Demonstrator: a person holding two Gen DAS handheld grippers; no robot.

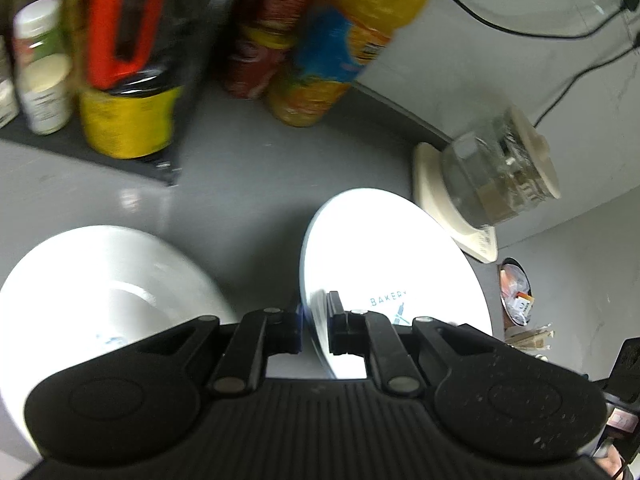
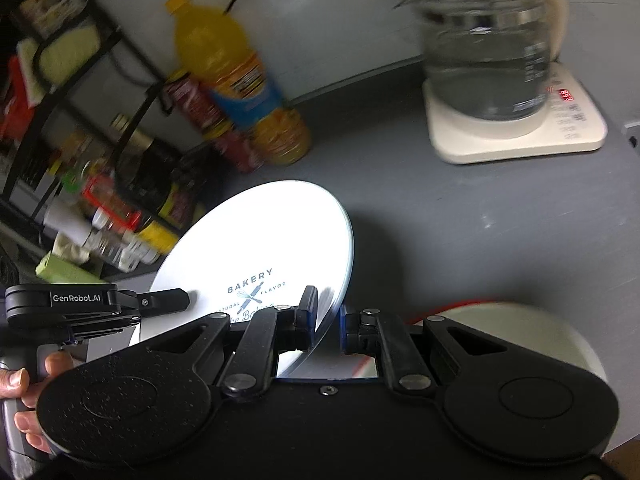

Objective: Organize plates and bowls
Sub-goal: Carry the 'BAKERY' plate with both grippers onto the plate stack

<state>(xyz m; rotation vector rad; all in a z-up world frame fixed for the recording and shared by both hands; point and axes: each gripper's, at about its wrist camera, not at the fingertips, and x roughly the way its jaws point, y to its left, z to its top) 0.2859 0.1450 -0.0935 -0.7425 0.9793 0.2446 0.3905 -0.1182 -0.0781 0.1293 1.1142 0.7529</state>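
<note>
While pinched at opposite rims, plate (image 2: 256,248) above bare grey counter (image 2: 460,232).

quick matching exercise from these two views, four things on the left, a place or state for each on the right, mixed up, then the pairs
Things:
1. white round plate with BAKERY print
2. clear glass kettle
3. orange juice bottle with yellow cap
4. plain white bowl

Places or states:
A. stands on a cream square base
B. tilted, its rim pinched by both tongs
C. rests on the grey counter, left of the left tongs
D. upright by the wall, beside red cans

Pairs: 1-B, 2-A, 3-D, 4-C
</note>
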